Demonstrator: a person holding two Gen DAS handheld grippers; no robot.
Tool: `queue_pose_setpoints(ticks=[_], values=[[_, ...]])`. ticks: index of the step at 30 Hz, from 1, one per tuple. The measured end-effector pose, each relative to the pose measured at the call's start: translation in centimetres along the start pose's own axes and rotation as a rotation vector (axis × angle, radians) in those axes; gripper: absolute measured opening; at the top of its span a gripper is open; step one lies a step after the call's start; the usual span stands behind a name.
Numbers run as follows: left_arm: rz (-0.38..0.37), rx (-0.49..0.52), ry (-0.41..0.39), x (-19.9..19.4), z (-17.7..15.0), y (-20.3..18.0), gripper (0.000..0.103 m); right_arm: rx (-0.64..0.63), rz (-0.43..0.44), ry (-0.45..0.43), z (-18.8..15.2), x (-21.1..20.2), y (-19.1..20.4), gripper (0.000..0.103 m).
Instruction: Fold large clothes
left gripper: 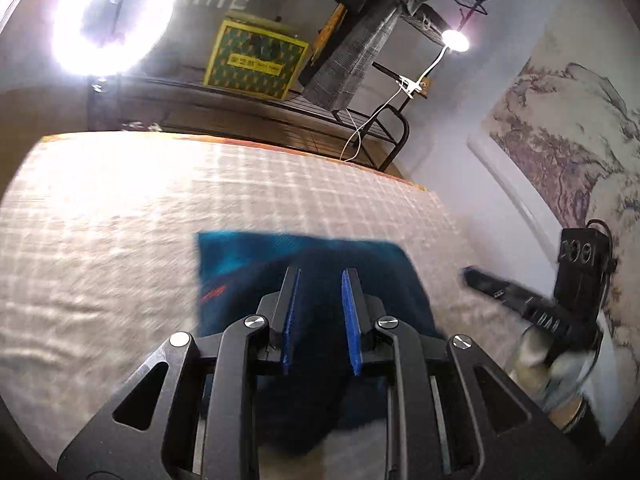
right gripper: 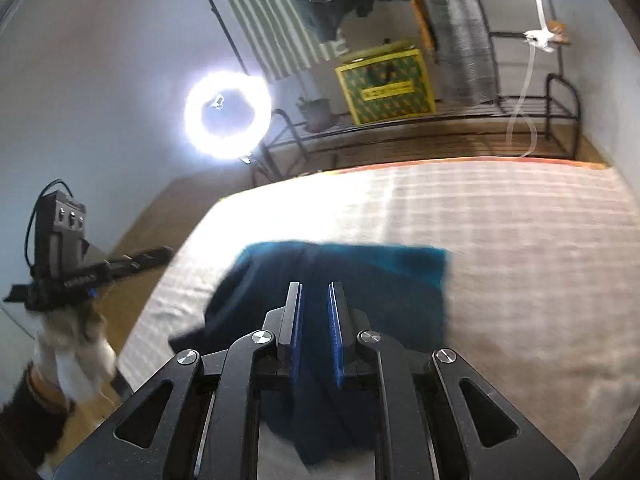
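My bed point(left gripper: 120, 208) wears a pale checked cover, ring light point(left gripper: 114, 20) glaring beyond. Folded blue garment point(left gripper: 280, 256) lies mid-bed, blurred. Left tongs point(left gripper: 320, 276) and right tongs point(right gripper: 316, 290) both hover released, empty.

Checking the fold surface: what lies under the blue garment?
The blue garment lies on the checked bedcover, which shows all around it. Anything beneath the cloth itself is covered.
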State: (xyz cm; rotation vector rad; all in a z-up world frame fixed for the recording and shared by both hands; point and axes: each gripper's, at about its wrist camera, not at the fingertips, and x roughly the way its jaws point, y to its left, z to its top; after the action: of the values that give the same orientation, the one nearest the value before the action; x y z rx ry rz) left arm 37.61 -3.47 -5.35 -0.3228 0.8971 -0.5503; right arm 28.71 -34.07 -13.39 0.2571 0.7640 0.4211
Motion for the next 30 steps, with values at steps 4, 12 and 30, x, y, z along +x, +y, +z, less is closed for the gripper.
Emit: queue_pose_setpoints(ticks=[4,12,30], values=[[0.036,-0.015,0.045,6.0,1.2,-0.3,0.019,-0.036,-0.019,0.061,1.1,6.8,0.6,0.011],[0.015,0.022,0.197,14.2,-3.5,5.1,0.018,-0.150,-0.031,0.288,-3.4,14.7,-1.9,0.009],[0.059,-0.009,0.172,4.4,-9.1,8.9,0.018,-0.028,0.021,0.197,-7.8,2.9,-4.2,0.013]])
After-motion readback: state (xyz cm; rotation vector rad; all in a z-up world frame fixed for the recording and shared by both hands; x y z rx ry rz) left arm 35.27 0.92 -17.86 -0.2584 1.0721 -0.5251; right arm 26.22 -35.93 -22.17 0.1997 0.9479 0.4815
